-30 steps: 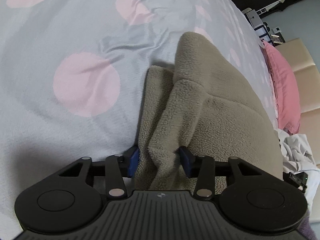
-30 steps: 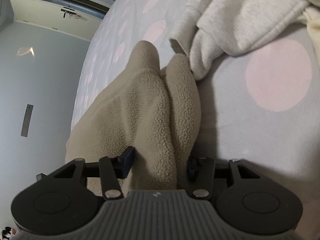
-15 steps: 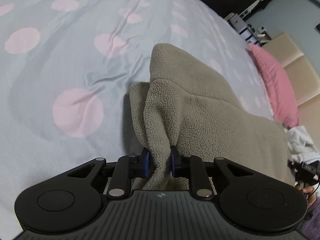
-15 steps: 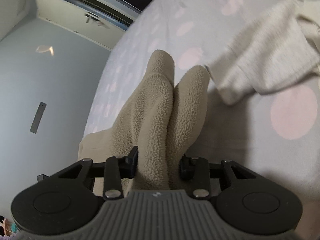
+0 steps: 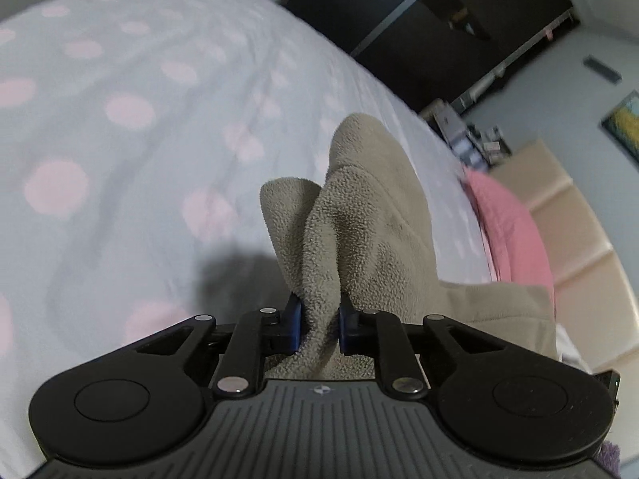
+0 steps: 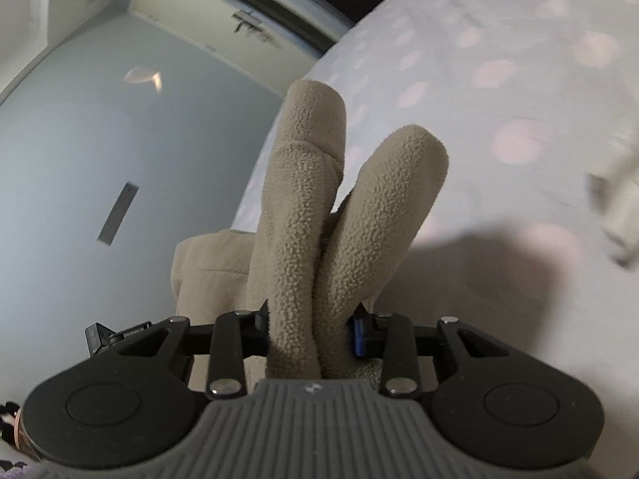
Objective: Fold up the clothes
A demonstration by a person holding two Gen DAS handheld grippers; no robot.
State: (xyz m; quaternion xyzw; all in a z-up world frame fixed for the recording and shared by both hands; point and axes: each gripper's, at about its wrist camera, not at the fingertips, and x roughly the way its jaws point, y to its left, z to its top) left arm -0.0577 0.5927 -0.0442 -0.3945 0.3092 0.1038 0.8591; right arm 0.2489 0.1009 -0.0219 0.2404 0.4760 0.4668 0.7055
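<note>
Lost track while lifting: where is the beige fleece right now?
The beige fleece is pinched in both the left gripper and the right gripper, bunched upward between their fingers over the polka-dot bedspread.

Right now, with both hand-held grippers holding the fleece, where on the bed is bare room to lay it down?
Bare spotted bedspread lies left of the beige fleece in the left hand-held gripper. Beyond the right hand-held gripper, sheet is free up to the blurred white garment at the right edge. The pink pillow crowds the headboard side.
</note>
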